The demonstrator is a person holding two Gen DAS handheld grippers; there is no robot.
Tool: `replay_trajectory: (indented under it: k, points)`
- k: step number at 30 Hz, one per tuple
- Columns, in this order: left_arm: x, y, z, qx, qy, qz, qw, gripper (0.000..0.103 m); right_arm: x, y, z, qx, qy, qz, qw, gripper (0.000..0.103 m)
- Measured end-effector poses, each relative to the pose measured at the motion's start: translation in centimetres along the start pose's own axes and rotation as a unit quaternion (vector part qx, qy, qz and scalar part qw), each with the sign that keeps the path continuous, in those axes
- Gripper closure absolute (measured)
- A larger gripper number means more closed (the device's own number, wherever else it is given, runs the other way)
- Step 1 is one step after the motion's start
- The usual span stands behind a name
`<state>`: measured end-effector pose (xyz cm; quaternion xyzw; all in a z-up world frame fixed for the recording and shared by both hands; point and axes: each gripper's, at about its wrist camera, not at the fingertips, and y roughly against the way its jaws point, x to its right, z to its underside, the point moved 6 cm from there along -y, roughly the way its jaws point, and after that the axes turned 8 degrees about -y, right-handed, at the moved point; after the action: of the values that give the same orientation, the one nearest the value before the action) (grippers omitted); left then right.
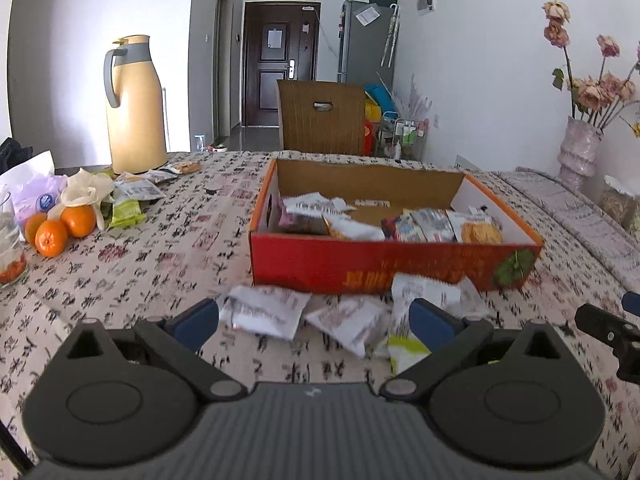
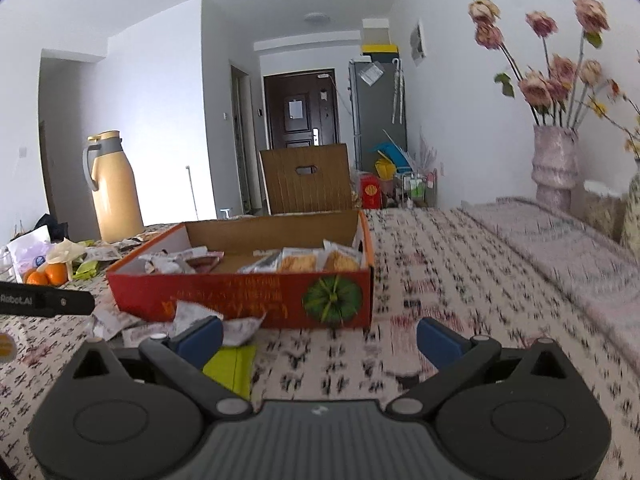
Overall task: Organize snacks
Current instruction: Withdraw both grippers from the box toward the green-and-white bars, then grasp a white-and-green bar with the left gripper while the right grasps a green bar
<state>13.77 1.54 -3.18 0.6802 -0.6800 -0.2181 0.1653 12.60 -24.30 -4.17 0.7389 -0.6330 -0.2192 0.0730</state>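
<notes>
Snack packets (image 1: 272,312): several lay loose on the counter (image 1: 160,264) just before the red box (image 1: 360,268), which was already part-filled. Step judged: picking up. Left claw (image 1: 314,320) spread, empty, over the packets; right claw (image 2: 320,338) spread, empty, beside a green packet (image 2: 232,368). Next move: lower, pinch one packet. Box lettering unreadable; "Robot.AI" legible on the other claw's arm.
</notes>
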Motion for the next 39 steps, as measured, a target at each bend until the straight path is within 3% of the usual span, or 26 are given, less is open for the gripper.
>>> replay_trajectory:
  k: [12, 28, 31, 33, 37, 39]
  points:
    - [2.4, 1.0, 4.7, -0.031, -0.022, 0.024, 0.9990, 0.000, -0.4, 1.3, 2.9, -0.036, -0.009, 0.008, 0.999, 0.000]
    - [5.8, -0.3, 5.2, -0.056, -0.055, 0.041, 0.9961, 0.000, 0.3, 1.7, 4.0, -0.049, -0.017, 0.008, 0.999, 0.000]
    - [6.5, -1.2, 5.3, -0.066, -0.063, 0.035, 0.9952, 0.009, 0.7, 1.3, 4.3, -0.054, -0.022, 0.008, 0.998, 0.000]
    - [7.0, -1.8, 5.4, -0.074, -0.068, 0.036, 0.9943, 0.022, 0.9, 1.0, 4.4, -0.058, -0.025, 0.007, 0.998, 0.000]
    - [7.5, -2.6, 5.6, -0.086, -0.069, 0.031, 0.9934, 0.029, 1.3, 0.6, 4.7, -0.064, -0.028, 0.005, 0.998, 0.000]
    - [7.6, -2.6, 5.6, -0.085, -0.069, 0.029, 0.9936, 0.037, 1.3, 0.4, 4.9, -0.067, -0.030, 0.003, 0.997, 0.000]
